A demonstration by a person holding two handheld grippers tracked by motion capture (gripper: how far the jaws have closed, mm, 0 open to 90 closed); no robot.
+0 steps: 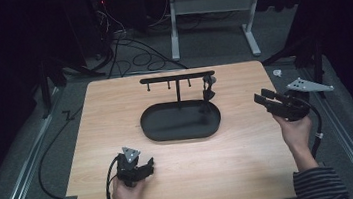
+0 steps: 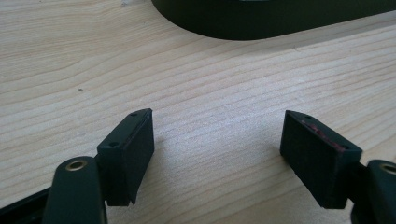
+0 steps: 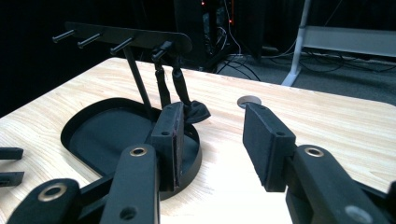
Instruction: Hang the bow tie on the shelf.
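On a pale wood-grain counter, the left hand-held gripper rests low at the near left, gripped by the person's left hand. Its two black, blocky jaws stand wide apart with nothing but bare wood between them, as the left gripper view shows; the matte pads are flat-faced, one edged with a reddish smear. The dark rim of the tray lies just beyond those jaws.

At the centre sits that black oval tray, shallow and smooth-walled, with a thin upright post rising from its far side to a flat crossbar set with short pegs, forming a rack. From the rightmost peg hangs a small dark strap, limp and narrow; in the right gripper view its two slender lengths drop to a crumpled end lying on the tray's rim.

At the right, the right hand-held gripper is held above the counter by the right hand, a striped sleeve behind it. Its jaws stand partly open and hold nothing. They point toward the rack, with the strap beyond their tips and somewhat to the left, not touching. A small round grommet is set in the wood behind the right jaw.
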